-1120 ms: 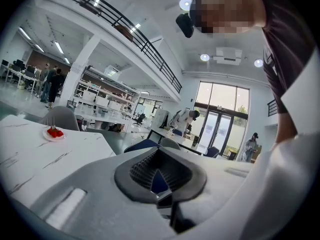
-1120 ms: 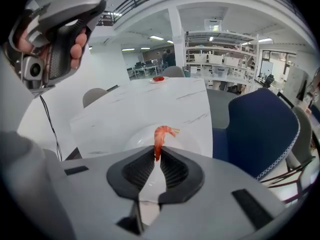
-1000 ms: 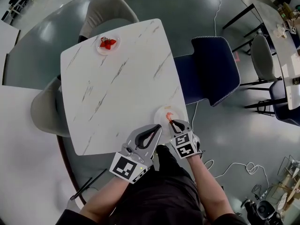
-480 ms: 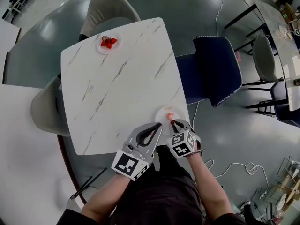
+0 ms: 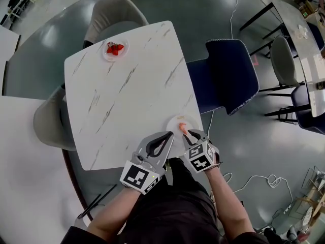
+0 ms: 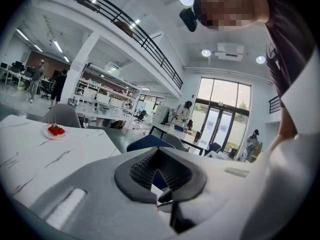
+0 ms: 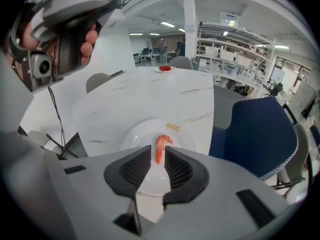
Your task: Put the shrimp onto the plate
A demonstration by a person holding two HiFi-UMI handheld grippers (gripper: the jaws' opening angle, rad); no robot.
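Note:
An orange shrimp (image 7: 160, 147) sticks up between the pads of my right gripper (image 7: 159, 153), which is shut on it. It hangs just over the near part of a white plate (image 7: 142, 134). In the head view that plate (image 5: 175, 121) sits at the marble table's near right corner, and the right gripper (image 5: 187, 133) with the shrimp (image 5: 182, 128) is at the plate's near rim. My left gripper (image 5: 169, 135) hovers just left of the plate over the table's near edge. Its jaws (image 6: 159, 150) meet at the tips with nothing between them.
A second small plate with a red item (image 5: 115, 49) stands at the table's far left corner. A blue chair (image 5: 226, 75) is tucked in on the right, and grey chairs (image 5: 117, 9) stand at the far and left sides. Another white table (image 5: 25, 177) adjoins on the left.
Hardly anything: the right gripper keeps the shrimp over the plate's near rim, shifting only slightly. The left gripper holds its place.

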